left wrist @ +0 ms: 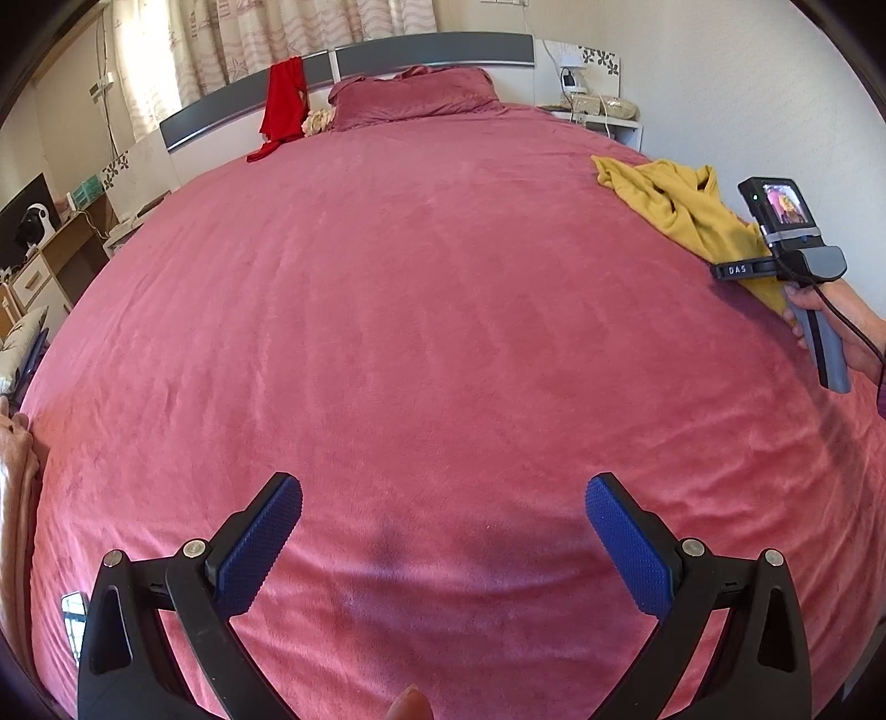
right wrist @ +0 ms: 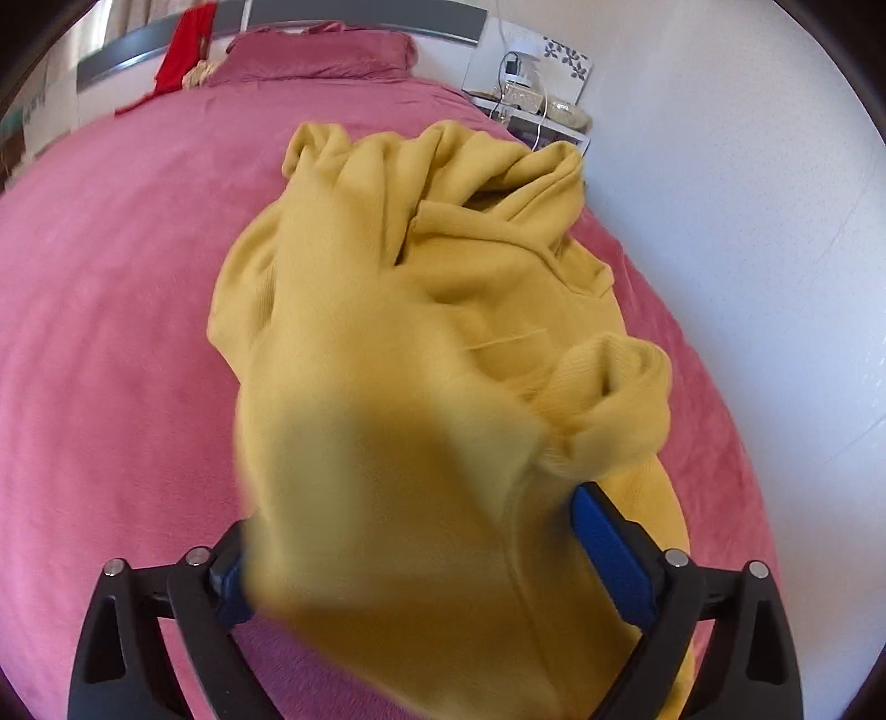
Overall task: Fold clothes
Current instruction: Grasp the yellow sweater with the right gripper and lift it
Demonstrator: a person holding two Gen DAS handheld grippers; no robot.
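From the left tongs' camera, the left gripper (left wrist: 443,545) stood wide open and empty over bare pink bedspread (left wrist: 415,304), while the yellow sweatshirt (left wrist: 678,202) lay crumpled near the bed's right edge. From the right, the right gripper (right wrist: 410,559) gaped wide, with cloth bunched between its jaws; whether the pads pressed it I couldn't tell. Better to seize one hem, I thought, and drag it to the open middle. A red garment (left wrist: 282,102) hung on the headboard (left wrist: 432,50), well apart.
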